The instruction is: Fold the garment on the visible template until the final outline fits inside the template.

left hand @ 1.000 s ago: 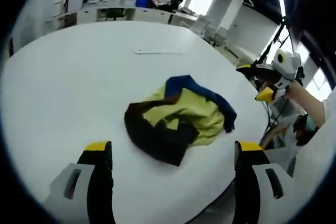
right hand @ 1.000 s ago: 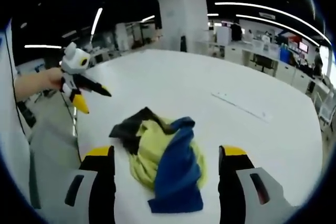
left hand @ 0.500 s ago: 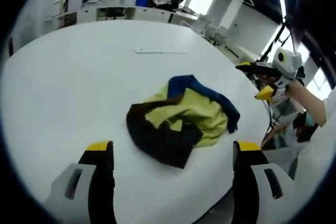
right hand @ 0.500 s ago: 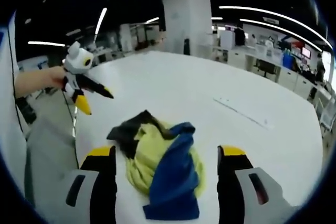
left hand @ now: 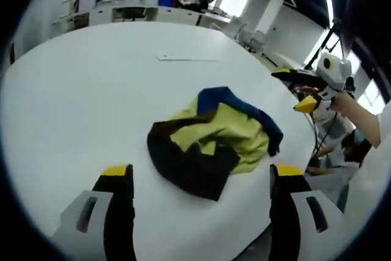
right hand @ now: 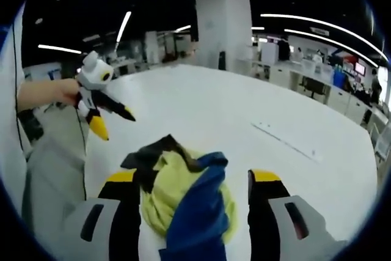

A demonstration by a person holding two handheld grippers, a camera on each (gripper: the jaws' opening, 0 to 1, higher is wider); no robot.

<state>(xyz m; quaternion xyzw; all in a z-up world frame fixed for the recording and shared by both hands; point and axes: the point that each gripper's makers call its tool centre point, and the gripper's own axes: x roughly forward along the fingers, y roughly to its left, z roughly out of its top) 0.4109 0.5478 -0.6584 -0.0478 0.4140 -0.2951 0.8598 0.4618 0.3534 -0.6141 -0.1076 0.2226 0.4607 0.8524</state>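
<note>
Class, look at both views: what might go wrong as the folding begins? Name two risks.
The garment lies crumpled near the table edge, so a tug might drag part of it off. Its black, yellow and blue layers overlap, so the open left gripper or right gripper might pinch several at once.

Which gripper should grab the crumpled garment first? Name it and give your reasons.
Probably right. The garment lies between the right gripper and its open jaws, blue fold nearest. The left gripper sits a little further back from it.
</note>
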